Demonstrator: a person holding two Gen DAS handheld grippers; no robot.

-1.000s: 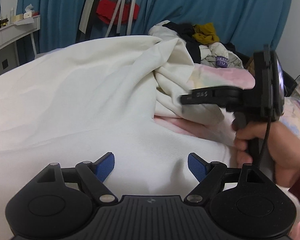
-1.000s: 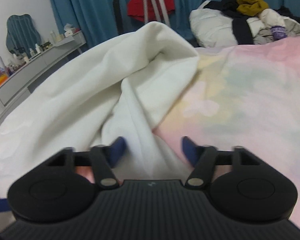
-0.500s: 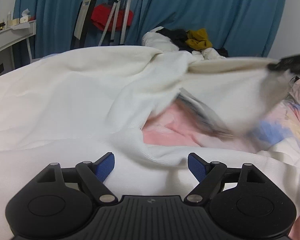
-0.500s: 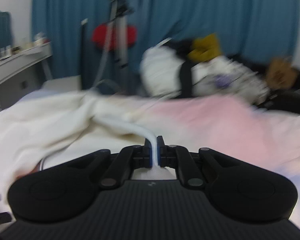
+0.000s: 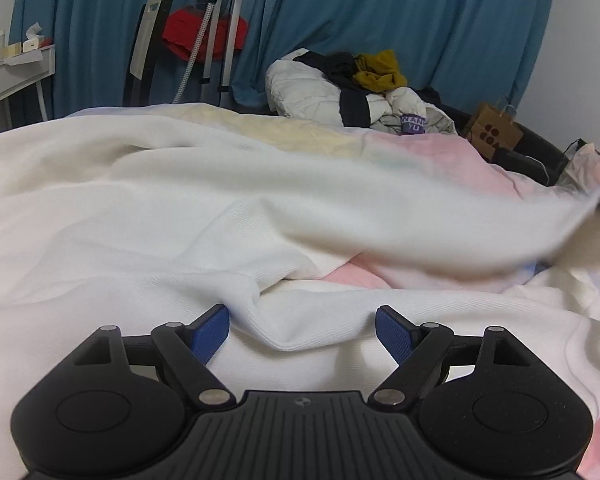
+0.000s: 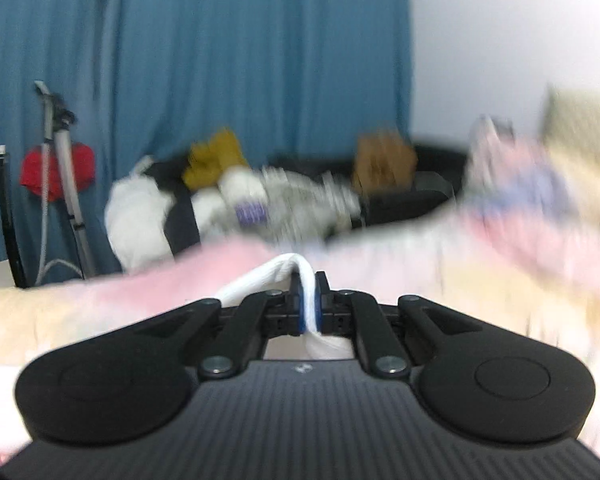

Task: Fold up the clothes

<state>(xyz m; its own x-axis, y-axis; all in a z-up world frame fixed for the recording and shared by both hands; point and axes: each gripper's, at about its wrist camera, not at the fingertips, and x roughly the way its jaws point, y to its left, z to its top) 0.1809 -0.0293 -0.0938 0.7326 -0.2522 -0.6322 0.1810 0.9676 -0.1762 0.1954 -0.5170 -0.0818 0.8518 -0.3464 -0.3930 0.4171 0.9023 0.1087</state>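
A blue curtain [image 5: 400, 28] fills the back of the room in both views, with a pale wall [image 6: 512, 32] to its right. In front of it lies a bed covered by a pastel sheet [image 5: 452, 156] in pink and yellow patches. Most of the near bed is taken up by a large white garment [image 5: 148, 208], spread in broad soft folds across the left and middle of the left wrist view; one part of it stretches away to the right as a blurred, lifted band, and a ribbed hem runs across the foreground. At the far end of the bed sits a heap of clothes [image 5: 352, 88], white, black and mustard yellow, touching one another. Right of the heap is a brown paper bag [image 5: 494, 134]. Left of the heap stands a tripod [image 5: 220, 28] with something red [image 5: 204, 36] behind it, and at the far left edge a white desk [image 5: 16, 76] carries small items. The left gripper [image 5: 302, 334] hangs low over the garment with its blue pads spread wide; a raised ridge of the hem lies between them, not pinched. The right gripper [image 6: 309, 304] has its pads pressed together on a bunched fold of the white garment, which rises between them and curls off to the left. The right wrist view is smeared with blur, so the sheet and far things there are hard to read.
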